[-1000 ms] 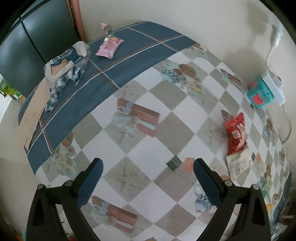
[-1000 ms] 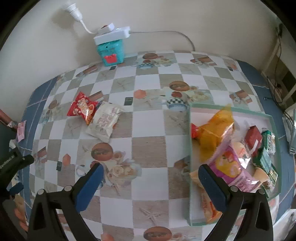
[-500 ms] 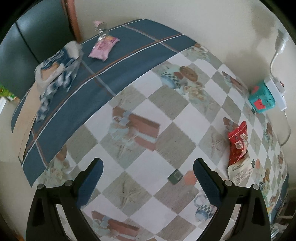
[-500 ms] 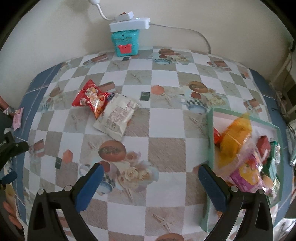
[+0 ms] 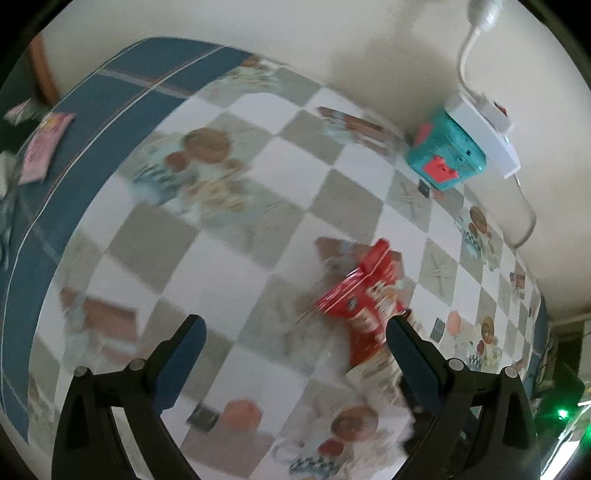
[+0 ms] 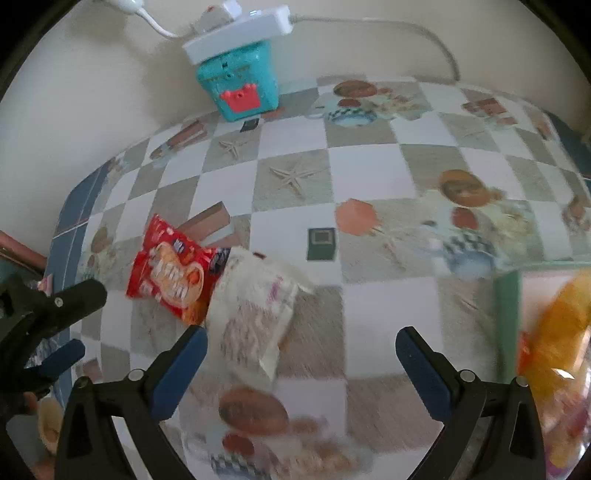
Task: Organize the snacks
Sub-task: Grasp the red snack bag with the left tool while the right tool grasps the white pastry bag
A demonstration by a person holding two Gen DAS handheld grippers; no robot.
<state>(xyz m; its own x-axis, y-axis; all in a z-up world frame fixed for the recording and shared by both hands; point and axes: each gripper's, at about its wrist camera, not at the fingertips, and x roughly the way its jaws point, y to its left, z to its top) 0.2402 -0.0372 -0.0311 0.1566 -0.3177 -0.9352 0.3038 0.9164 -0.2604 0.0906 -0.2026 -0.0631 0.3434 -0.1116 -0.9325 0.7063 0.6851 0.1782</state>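
A red snack packet [image 6: 171, 273] lies on the checkered tablecloth with a white snack packet [image 6: 255, 314] overlapping its right end. My right gripper [image 6: 301, 345] is open and empty, just in front of the white packet. My left gripper [image 5: 293, 339] is open and empty, and the red packet [image 5: 364, 308] lies by its right finger in the blurred left wrist view. The left gripper also shows at the left edge of the right wrist view [image 6: 55, 325]. A green-rimmed tray [image 6: 511, 314] at the right holds an orange packet [image 6: 557, 332] and other snacks.
A teal toy box [image 6: 240, 85] with a white power strip [image 6: 236, 35] on top stands against the back wall. A pink packet [image 5: 42, 151] lies on the blue border of the cloth at far left. The tablecloth [image 6: 369, 173] runs to the wall.
Both grippers have moved forward and closer to the red and white packets, which now look larger. The left view has swung right, away from the blue cloth edge. Both stay open.
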